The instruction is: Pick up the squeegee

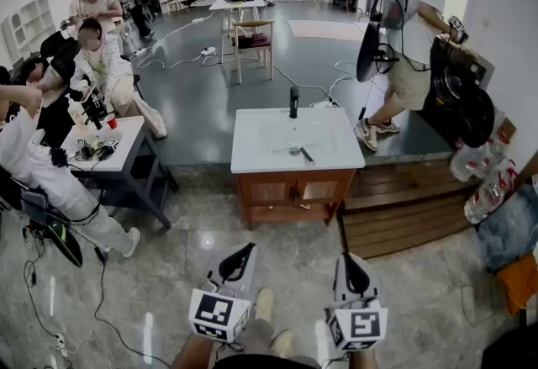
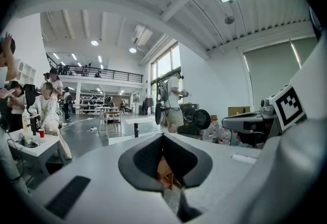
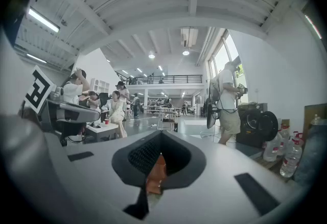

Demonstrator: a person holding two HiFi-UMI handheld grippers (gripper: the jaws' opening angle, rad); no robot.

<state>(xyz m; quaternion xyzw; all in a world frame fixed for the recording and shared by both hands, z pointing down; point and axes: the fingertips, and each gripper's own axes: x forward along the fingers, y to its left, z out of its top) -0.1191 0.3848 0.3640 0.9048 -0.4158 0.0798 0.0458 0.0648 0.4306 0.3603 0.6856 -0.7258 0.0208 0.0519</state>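
Note:
The squeegee [image 1: 304, 154], a small tool with a dark handle, lies on the white sink top [image 1: 252, 157] of a wooden cabinet [image 1: 294, 191] in the middle of the head view. A black faucet [image 1: 293, 101] stands at the sink's far edge. My left gripper [image 1: 250, 247] and right gripper [image 1: 346, 257] are low in the head view, well short of the cabinet, side by side and pointing toward it. Both are shut, with nothing between the jaws. In the left gripper view the left gripper [image 2: 163, 136] has its tips together. The right gripper [image 3: 161, 133] looks the same in the right gripper view.
Several people sit around a white table [image 1: 118, 159] at the left, with cables [image 1: 42, 308] on the floor near them. A person [image 1: 412, 39] stands by a washing machine [image 1: 458, 90] at the right. A wooden step [image 1: 403, 203] and water bottles [image 1: 487, 182] lie right of the cabinet.

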